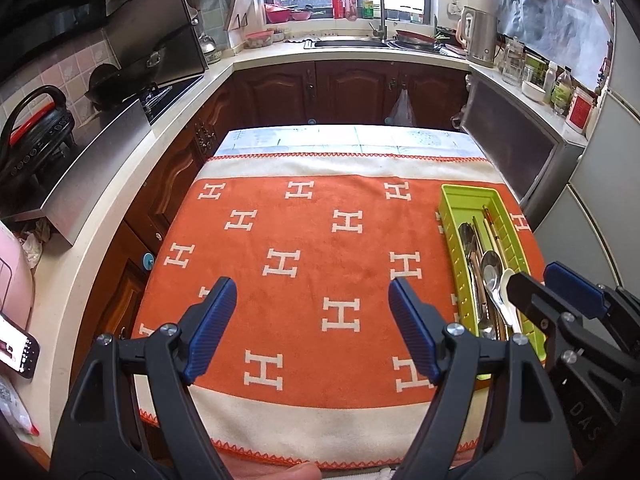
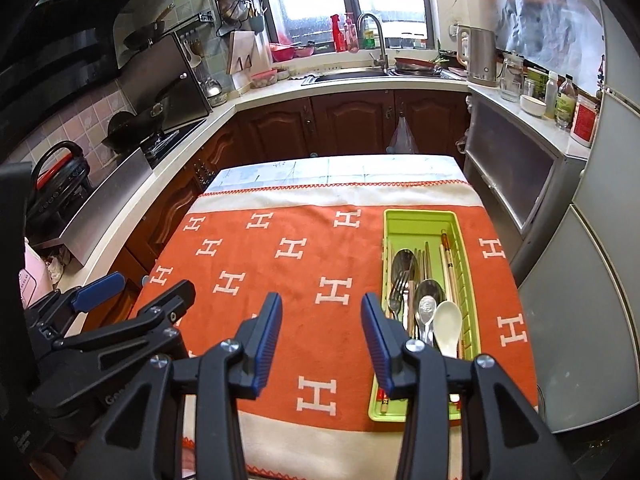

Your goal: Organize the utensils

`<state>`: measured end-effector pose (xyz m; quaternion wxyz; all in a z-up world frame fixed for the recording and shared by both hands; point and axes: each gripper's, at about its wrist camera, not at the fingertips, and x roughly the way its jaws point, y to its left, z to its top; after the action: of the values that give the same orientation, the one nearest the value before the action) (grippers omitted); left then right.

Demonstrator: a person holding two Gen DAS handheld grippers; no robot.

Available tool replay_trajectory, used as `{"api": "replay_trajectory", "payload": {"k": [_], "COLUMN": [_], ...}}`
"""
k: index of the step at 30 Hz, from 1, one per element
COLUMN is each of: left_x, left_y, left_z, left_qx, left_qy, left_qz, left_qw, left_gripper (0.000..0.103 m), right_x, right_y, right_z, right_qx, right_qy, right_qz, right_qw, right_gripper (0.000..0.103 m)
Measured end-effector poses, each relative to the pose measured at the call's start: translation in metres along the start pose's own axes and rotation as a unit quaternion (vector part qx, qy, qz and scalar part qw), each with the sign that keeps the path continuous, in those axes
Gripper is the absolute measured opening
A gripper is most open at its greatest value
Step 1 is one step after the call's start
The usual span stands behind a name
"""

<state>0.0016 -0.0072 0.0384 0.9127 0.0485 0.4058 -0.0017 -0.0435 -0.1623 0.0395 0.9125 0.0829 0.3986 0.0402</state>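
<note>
The right claw (image 2: pixel 321 338) is spread wide and grips nothing; it hovers low over the near part of the orange towel with white H motifs (image 2: pixel 304 280). The left claw (image 1: pixel 312 320) is likewise spread and empty, over the towel's middle.

The task's thing, the lime-green slotted plastic utensil tray (image 2: pixel 468 276), lies just to the right of the right claw and slightly ahead of it. Its long axis runs from near to far, roughly parallel to the claw's fingers. Inside it lie:

- a white ceramic soup spoon (image 2: pixel 447 326), nearest the claw, bowl pointing away;
- steel spoons (image 2: pixel 429 292) and a steel fork (image 2: pixel 400 286), handles toward the near end;
- chopsticks (image 2: pixel 448 264) along the right wall.

All utensils appear aligned with the tray's length.

From the left wrist view, the tray (image 1: pixel 452 232) sits at the far right, with the right claw (image 1: pixel 532 292) over its near end. The right claw is therefore the nearer one; judged from this, a short shift rightward would bring it over the utensil handles.

The towel covers the table (image 2: pixel 320 166), which stands in a kitchen.
</note>
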Motion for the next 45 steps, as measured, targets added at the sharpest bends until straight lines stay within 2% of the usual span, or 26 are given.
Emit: {"api": "replay_trajectory", "payload": {"k": [45], "left_x": [0.004], "left_y": [0.003], "left_z": [-0.005], "left_qx": [-0.001], "left_qy": [0.005], "left_qz": [0.000], "left_qw": [1.0000], "left_gripper": [0.077], "right_x": [0.009], "right_y": [0.014], "right_z": [-0.006], "right_qx": [0.004], "right_qy": [0.011], "right_qz": [0.009], "right_qw": [1.000], "right_gripper": [0.041]}}
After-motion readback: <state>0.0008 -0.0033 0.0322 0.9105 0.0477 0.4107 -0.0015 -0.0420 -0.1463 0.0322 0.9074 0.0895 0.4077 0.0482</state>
